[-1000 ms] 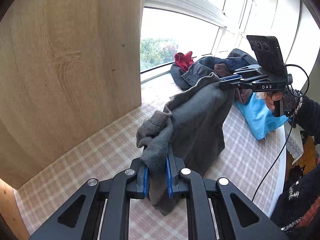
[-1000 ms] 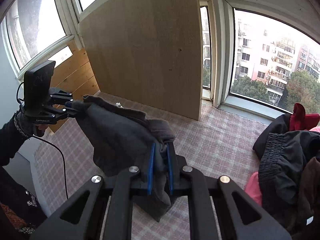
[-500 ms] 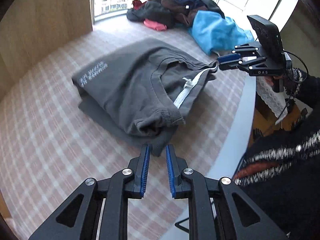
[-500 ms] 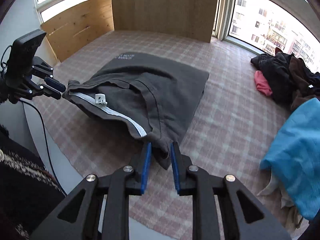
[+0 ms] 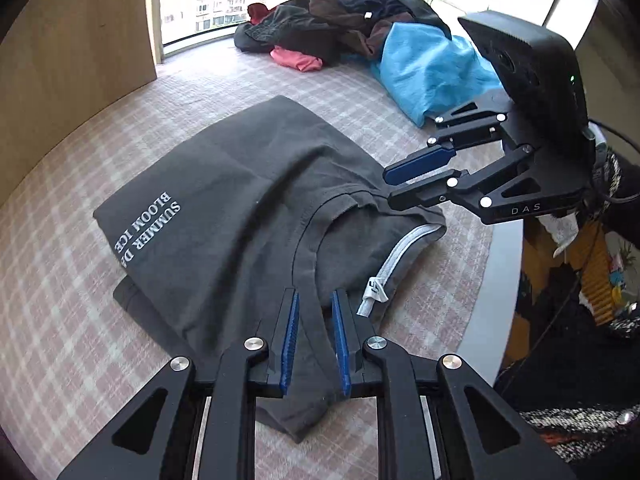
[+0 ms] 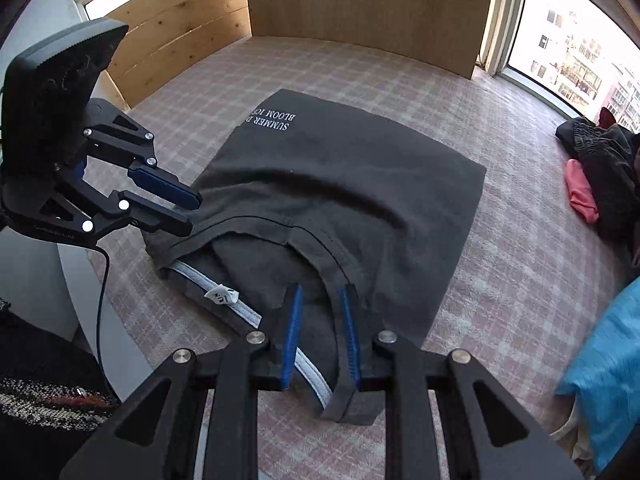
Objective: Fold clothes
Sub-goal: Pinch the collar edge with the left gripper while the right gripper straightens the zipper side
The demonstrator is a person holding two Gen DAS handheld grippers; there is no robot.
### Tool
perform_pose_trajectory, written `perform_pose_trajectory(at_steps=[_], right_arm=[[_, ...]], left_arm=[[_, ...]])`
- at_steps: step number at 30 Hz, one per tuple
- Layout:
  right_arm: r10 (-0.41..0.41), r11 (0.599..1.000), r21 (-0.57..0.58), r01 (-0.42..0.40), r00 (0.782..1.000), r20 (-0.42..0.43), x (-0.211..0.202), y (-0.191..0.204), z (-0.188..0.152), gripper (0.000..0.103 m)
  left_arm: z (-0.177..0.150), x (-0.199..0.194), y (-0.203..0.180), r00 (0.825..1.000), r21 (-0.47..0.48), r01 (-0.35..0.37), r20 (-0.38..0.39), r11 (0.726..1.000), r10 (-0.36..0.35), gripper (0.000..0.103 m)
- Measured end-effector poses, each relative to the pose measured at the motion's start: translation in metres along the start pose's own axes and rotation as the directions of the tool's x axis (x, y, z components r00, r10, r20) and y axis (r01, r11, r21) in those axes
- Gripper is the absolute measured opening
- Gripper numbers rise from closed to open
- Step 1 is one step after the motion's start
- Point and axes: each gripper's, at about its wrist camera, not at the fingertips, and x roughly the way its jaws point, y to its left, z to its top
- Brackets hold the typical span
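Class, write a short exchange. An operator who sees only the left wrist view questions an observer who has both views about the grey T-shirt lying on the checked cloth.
Operator: The right gripper looks open from the side. What lies between its fingers?
Observer: In the right wrist view the right gripper is open, and the collar band of the T-shirt runs up between its fingers.
Operator: What stands behind my left gripper?
Observer: Behind the left gripper there is a wooden plank wall below a window.
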Motion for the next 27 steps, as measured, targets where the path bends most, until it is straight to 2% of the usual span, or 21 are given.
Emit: perform_pose_trajectory(at_steps=[2, 4, 8, 11, 12, 13, 14, 16, 19, 21, 23, 25, 27], right_arm=[[-0.015, 1.0, -0.024, 0.015, 1.0, -0.013, 0.005, 0.002, 0.0, 0.02], [-0.01, 1.0, -0.023, 0.009, 1.0, -0.024, 0.007, 0.0, -0.004, 0.02], [-0.01, 0.999, -0.037, 0.008, 0.998, -0.064, 0.016, -0.003, -0.012, 0.02], [0.011, 1.0, -0.025, -0.013, 0.997, -0.082, 0.02, -0.008, -0.015, 0.02], [0.017, 1.0, -0.02, -0.019, 0.996, -0.084, 0.021, -0.01, -0.015, 0.018], [0.025, 1.0, -0.01, -0.026, 0.996, -0.084, 0.02, -0.013, -0.015, 0.01], [0.033, 0.999, 0.001, -0.033, 0.996, -0.084, 0.018, -0.016, -0.014, 0.006], [0.04, 0.999, 0.006, -0.04, 0.996, -0.082, 0.011, -0.02, -0.014, 0.005], [0.048, 0.999, 0.009, -0.047, 0.996, -0.074, 0.0, -0.025, -0.013, 0.004], [0.064, 0.998, 0.006, -0.064, 0.997, -0.035, -0.011, -0.022, -0.012, 0.005], [0.056, 0.998, -0.002, -0.056, 0.998, -0.011, -0.014, -0.018, -0.01, 0.008], [0.038, 0.999, -0.006, -0.038, 0.999, -0.014, -0.008, -0.013, -0.006, 0.031], [0.023, 1.0, -0.013, -0.023, 0.999, -0.022, 0.0, -0.01, -0.002, 0.035]], left_arm=[[0.004, 0.015, -0.008, 0.997, 0.068, -0.076, -0.015, 0.995, 0.077, 0.019], [0.007, 0.026, -0.01, 0.992, 0.098, -0.116, -0.039, 0.988, 0.121, 0.019], [0.005, 0.039, -0.012, 0.986, 0.137, -0.14, -0.077, 0.981, 0.151, 0.021], [0.004, 0.039, -0.007, 0.987, 0.123, -0.125, -0.088, 0.985, 0.136, 0.022], [0.004, 0.038, -0.006, 0.987, 0.12, -0.119, -0.091, 0.986, 0.13, 0.019], [0.003, 0.037, -0.004, 0.988, 0.116, -0.113, -0.095, 0.987, 0.124, 0.017], [0.003, 0.036, -0.003, 0.988, 0.113, -0.107, -0.098, 0.988, 0.118, 0.015], [0.002, 0.034, -0.001, 0.989, 0.106, -0.095, -0.105, 0.99, 0.106, 0.009], [0.001, 0.024, 0.005, 0.993, 0.061, -0.04, -0.106, 0.997, 0.047, 0.002], [0.0, 0.017, 0.006, 0.995, 0.041, -0.018, -0.102, 0.999, 0.022, 0.002], [-0.001, 0.013, 0.007, 0.995, 0.04, -0.026, -0.098, 0.999, 0.03, 0.002], [-0.001, 0.013, 0.006, 0.994, 0.043, -0.038, -0.097, 0.998, 0.042, 0.002], [0.0, 0.013, 0.005, 0.995, 0.027, -0.03, -0.09, 0.999, 0.033, 0.002]])
